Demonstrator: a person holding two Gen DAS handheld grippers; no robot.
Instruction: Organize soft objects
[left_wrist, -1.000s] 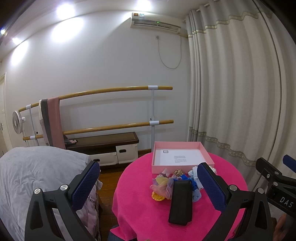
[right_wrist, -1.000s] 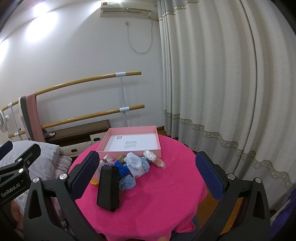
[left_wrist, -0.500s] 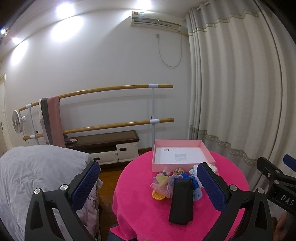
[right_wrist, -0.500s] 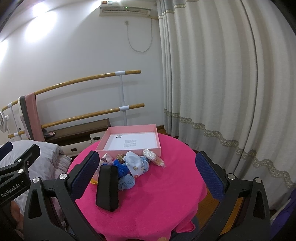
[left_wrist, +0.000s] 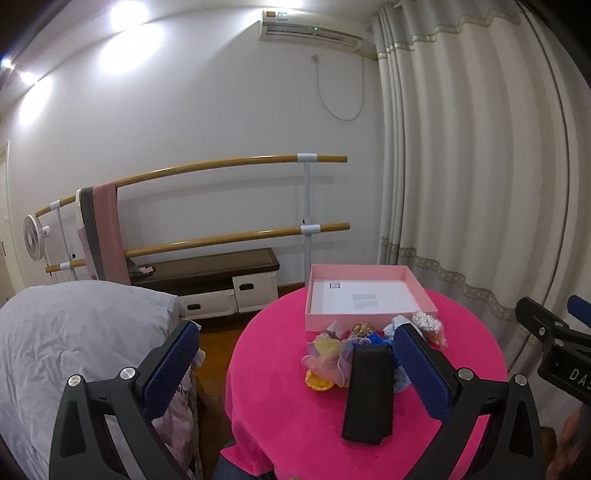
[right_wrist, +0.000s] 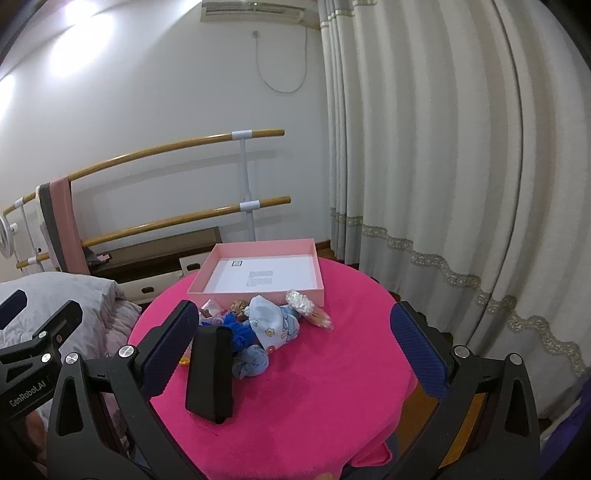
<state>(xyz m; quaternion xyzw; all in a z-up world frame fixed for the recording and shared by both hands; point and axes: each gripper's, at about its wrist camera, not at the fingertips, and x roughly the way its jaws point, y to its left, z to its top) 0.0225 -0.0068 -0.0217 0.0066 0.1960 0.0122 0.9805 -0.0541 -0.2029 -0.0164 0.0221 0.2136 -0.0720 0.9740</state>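
Magenta cloth is covering the round table (left_wrist: 291, 413), and nothing on it is shifting between the earlier frames and this one; only the two cameras are drifting a little, so the sorting is not yet beginning.

Starting at the left, the left gripper (left_wrist: 294, 328) is hovering short of the table with its blue pads spread wide and nothing between them. Just past it, the heap of soft objects (left_wrist: 343, 354) is sitting in the middle of the cloth: gauzy yellow and lilac scrunchies (left_wrist: 327, 356) on its left side, a small orange piece (left_wrist: 317, 382) at the near edge, and blue fabric behind. A black case (left_wrist: 367, 395) is lying lengthwise in front of the heap, touching it and hiding part of it.

Further right in the right wrist view, a white printed sock (right_wrist: 275, 325) is resting on top of the heap, with a pale blue cloth (right_wrist: 253, 363) below it and a white beaded band (right_wrist: 303, 301) leaning toward the pink box (right_wrist: 258, 295). The box is standing directly behind the heap and is holding only a white sheet, though its near corner is hidden, so I may be missing something small there.

At the far right, the right gripper (right_wrist: 292, 308) is likewise hanging back, jaws wide apart and empty.

Judging by this, every item is waiting to go in; the slight drift is reading as lining up for a first pick.
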